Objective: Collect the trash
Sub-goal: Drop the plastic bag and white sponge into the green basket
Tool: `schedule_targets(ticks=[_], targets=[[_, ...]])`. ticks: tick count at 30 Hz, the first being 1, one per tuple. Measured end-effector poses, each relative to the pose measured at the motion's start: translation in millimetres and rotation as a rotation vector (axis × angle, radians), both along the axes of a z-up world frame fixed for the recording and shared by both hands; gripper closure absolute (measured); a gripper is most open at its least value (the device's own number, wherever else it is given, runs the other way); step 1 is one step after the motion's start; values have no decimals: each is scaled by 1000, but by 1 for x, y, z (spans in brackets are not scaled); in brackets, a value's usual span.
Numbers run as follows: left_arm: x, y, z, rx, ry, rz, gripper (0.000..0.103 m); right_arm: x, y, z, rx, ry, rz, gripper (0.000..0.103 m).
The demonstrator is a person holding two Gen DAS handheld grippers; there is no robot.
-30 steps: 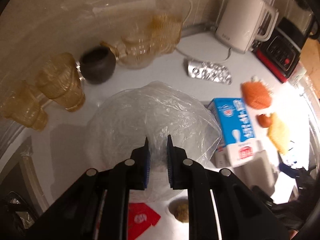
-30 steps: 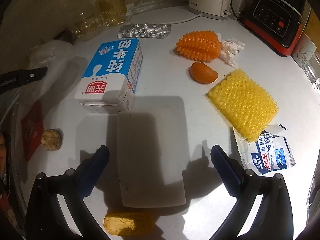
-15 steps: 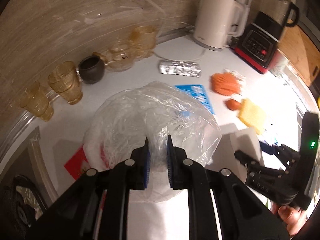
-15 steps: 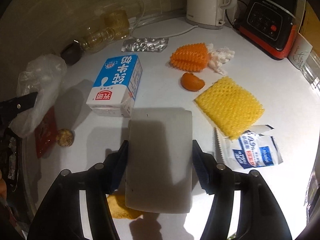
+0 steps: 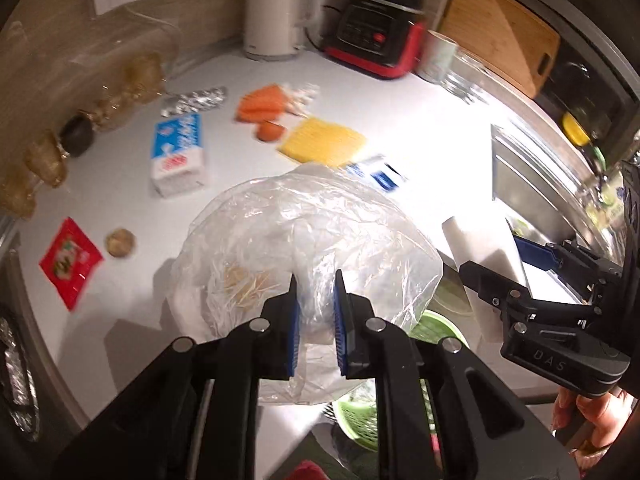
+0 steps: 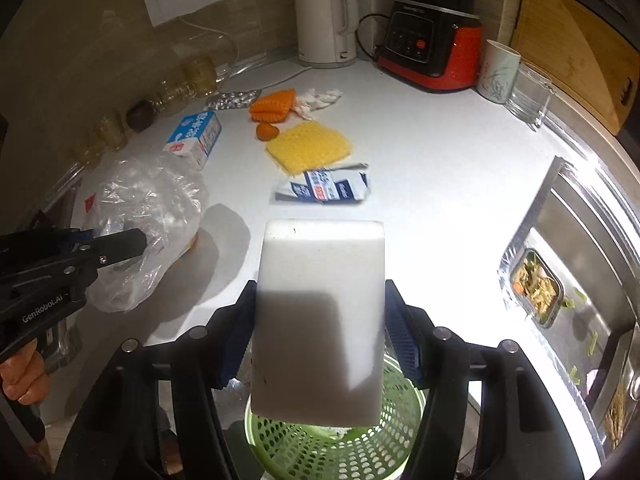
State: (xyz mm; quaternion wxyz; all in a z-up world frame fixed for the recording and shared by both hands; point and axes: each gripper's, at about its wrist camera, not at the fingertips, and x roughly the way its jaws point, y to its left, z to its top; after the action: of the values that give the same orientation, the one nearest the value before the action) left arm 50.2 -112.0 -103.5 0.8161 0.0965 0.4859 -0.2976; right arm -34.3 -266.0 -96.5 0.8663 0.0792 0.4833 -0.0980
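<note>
My left gripper (image 5: 314, 322) is shut on a crumpled clear plastic bag (image 5: 304, 236), held off the counter's front edge; the bag also shows at the left of the right wrist view (image 6: 148, 208). My right gripper (image 6: 320, 332) is shut on a white foam block (image 6: 320, 312), held above a green perforated bin (image 6: 332, 448) below the counter edge. The bin also shows in the left wrist view (image 5: 360, 412). On the white counter lie a milk carton (image 6: 194, 136), a yellow sponge (image 6: 310, 146), a wipe packet (image 6: 324, 190), an orange scrubber (image 6: 274, 106) and a red wrapper (image 5: 70, 260).
A white kettle (image 6: 324, 20), a red and black blender (image 6: 432, 52), a cup (image 6: 498, 72) and a glass (image 6: 530, 92) stand at the back. Amber glasses (image 5: 44, 160) line the left wall. A steel sink (image 6: 580, 272) with a food container lies at the right.
Both grippers have pulled back from the counter towards its front edge. My right gripper closed on the white block and lifted it over the green bin. The bag came along in my left gripper.
</note>
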Motion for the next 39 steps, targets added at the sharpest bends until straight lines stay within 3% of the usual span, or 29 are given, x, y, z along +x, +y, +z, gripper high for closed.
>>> schedule_targets(ticks=[6,12,18,19,22,23,30,39], targets=[[-53,-30,-19,28,28,-16,89,-53,-26,-6,-5,22,5,41],[-86,-48,-32,51,42,-12,89,-80,-37,-9,2,20,32,41],[-109,-59,-74,75,127,-59,87,-94,-38,-37,23,69,73,40],[-113,-60,-85,84,151,-66,81,-97,-38,-43,29,77,80,40],[-125,-61,-112,109,194,-76,48,-103,-37,-61,36,107,98,40],[-130,-61,-118,122,197,-75,44,-104,-37,-66,35,116,102,40],[-138,-56,-133,138,221,-74,37,-114,-43,-86,37,161,102,40],[-126,-38,-102,129,145,-26,25,-118,-36,-85,42,151,135,40]])
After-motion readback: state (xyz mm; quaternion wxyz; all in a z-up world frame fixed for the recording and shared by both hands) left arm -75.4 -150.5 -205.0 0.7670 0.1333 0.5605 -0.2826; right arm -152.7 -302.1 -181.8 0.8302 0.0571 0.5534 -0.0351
